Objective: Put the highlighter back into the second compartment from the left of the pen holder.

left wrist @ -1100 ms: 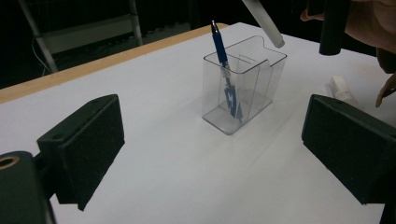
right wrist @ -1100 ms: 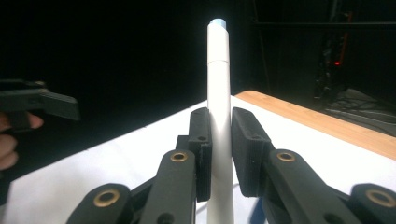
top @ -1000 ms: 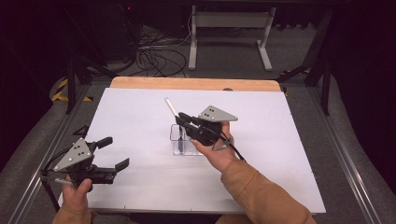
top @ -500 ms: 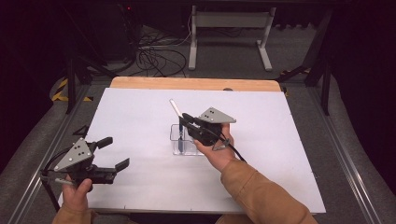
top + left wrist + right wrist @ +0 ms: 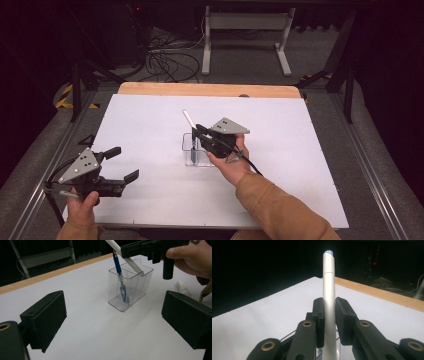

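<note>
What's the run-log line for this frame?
right gripper: shut on white pen | over clear holder | left gripper: open, idle

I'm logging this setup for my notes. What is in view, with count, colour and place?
White pen: one, white-silver, clamped in the right tongs, tilted over the holder.
Blue pen: one, blue, standing in the holder.
Holder: one, clear plastic with compartments, mid-table.
Small white piece: one, white, on the table beside the holder.
Table: one, white top, wooden far edge.
Left tongs: one, black, open, near left corner.
Right tongs: one, black, shut on the white pen.
</note>
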A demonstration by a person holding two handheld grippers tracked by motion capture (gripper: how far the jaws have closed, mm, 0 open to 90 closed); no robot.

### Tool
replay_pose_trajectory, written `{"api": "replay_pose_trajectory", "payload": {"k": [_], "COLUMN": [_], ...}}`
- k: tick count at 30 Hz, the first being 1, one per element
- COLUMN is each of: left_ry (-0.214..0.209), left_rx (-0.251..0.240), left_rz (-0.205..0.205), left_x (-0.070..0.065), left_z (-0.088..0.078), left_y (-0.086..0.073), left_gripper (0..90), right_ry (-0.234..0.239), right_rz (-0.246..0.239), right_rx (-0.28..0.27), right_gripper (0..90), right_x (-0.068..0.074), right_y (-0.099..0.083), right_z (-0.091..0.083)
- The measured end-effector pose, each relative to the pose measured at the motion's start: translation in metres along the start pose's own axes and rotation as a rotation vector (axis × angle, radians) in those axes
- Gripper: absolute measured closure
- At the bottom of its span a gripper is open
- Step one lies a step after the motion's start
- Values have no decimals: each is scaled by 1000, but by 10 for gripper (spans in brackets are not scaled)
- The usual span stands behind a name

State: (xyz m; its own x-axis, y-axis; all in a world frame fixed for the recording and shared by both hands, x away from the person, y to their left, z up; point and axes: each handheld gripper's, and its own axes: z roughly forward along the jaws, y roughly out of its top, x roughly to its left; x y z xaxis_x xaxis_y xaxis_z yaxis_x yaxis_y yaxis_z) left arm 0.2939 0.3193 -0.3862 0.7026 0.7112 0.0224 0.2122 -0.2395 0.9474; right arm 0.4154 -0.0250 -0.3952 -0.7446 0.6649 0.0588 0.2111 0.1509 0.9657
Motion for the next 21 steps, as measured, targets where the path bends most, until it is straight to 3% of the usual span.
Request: {"api": "replay_pose_trajectory", "payload": {"k": [10, 21], "left_ry": [-3, -9], "left_rx": [-1, 0], "left_rz": [-9, 2], "left_x": [0, 1], "left_z": [1, 4], "left_y": [0, 2], "left_gripper": [68, 67], "right_ry": [-9, -30], "right_rz": [9, 7], "right_rx": [16, -61], "right_gripper": [773, 565], "right_x": [-1, -5], "right_y": [-1, 21], "right_z": [-3, -24]}}
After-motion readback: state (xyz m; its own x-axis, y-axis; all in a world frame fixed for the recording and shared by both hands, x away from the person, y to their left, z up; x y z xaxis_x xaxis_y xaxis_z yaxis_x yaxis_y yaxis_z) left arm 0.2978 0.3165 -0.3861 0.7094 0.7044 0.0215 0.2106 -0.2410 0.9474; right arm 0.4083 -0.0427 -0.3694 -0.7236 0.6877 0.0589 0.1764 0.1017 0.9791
